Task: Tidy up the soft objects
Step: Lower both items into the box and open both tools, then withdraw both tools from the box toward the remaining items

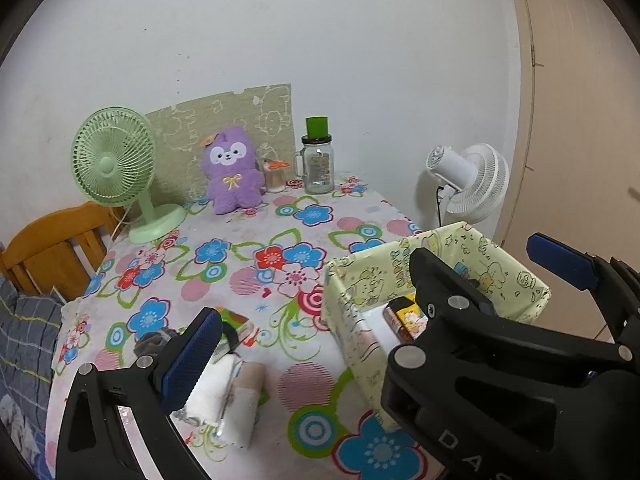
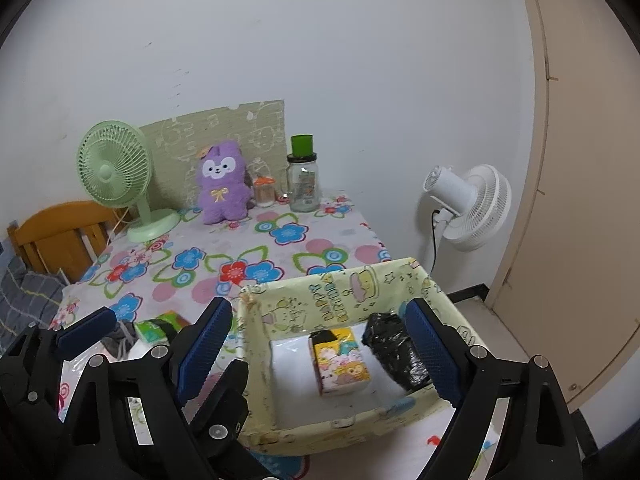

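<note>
A yellow-green fabric box (image 2: 348,292) stands at the table's near right; it also shows in the left wrist view (image 1: 488,256). Inside lie a yellow cartoon tissue pack (image 2: 340,360) and a black crinkled bundle (image 2: 394,348). My right gripper (image 2: 320,352) is open and empty, hovering over the box. My left gripper (image 1: 384,312) is open and empty, left of the box. Rolled white and beige cloths (image 1: 228,396), a grey sock (image 1: 152,342) and a green pack (image 2: 156,328) lie on the table under the left gripper.
At the back stand a green desk fan (image 1: 116,164), a purple plush (image 1: 232,172), a small jar (image 1: 274,176) and a glass jar with green cup (image 1: 318,160). A white floor fan (image 2: 468,204) stands right of the floral table (image 1: 256,248). A wooden chair (image 1: 52,248) is left.
</note>
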{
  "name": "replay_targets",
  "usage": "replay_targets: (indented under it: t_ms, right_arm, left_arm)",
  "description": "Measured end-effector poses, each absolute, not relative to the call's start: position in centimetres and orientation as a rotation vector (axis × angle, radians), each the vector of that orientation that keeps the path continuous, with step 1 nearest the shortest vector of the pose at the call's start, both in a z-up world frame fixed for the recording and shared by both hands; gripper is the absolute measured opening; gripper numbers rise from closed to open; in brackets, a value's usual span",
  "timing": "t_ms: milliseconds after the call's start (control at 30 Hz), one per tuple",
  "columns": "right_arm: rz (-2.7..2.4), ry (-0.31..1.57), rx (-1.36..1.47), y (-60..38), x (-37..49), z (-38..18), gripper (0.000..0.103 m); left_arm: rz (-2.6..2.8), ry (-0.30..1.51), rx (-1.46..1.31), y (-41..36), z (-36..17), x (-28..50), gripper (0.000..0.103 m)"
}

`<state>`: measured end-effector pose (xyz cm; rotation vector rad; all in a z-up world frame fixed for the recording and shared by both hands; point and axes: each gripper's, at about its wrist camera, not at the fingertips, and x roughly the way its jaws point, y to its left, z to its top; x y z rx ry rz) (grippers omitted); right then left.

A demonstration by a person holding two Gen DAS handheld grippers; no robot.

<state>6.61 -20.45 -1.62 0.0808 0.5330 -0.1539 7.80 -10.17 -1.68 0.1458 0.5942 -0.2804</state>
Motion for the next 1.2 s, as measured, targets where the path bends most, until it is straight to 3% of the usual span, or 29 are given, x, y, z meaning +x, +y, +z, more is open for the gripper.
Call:
replay_targets:
  t_ms: [1200]
  right_arm:
    - [-0.048,0.56,0.058,-10.3,7.4,-4.4,0.091]
  left_arm:
    - [-0.244,0.627,0.112,-0.2,-4.6,7.8,0.101]
